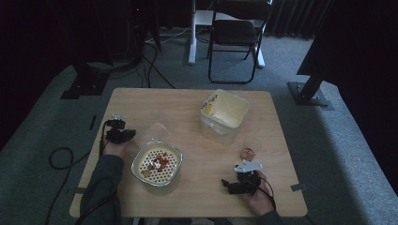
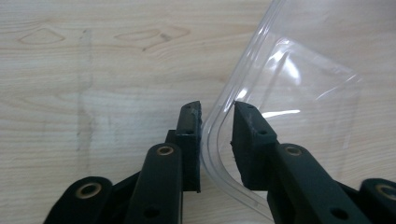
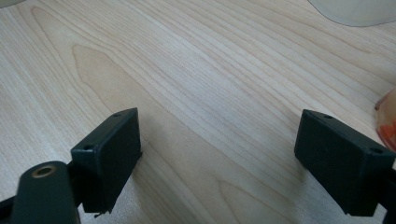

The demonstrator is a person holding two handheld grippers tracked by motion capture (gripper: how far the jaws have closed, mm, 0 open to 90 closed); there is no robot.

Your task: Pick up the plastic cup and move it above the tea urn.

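In the left gripper view, the curved rim of a clear plastic lid (image 2: 299, 93) runs between the black jaws of my left gripper (image 2: 217, 106), which is shut on it. In the high view that left gripper (image 1: 131, 134) sits at the table's left. The clear lid (image 1: 155, 129) lies just to its right, above a metal bowl (image 1: 157, 162). The bowl holds a perforated insert with red and tan food pieces. My right gripper (image 1: 227, 183) rests near the front right edge, and the right gripper (image 3: 219, 133) stands wide open over bare wood.
A white square tub (image 1: 225, 113) stands at the table's back centre. Just beyond my right gripper lies a small orange-red item (image 1: 248, 152), whose edge (image 3: 386, 122) shows at the right. A folding chair (image 1: 237, 33) stands on the carpet behind the wooden table (image 1: 187, 101).
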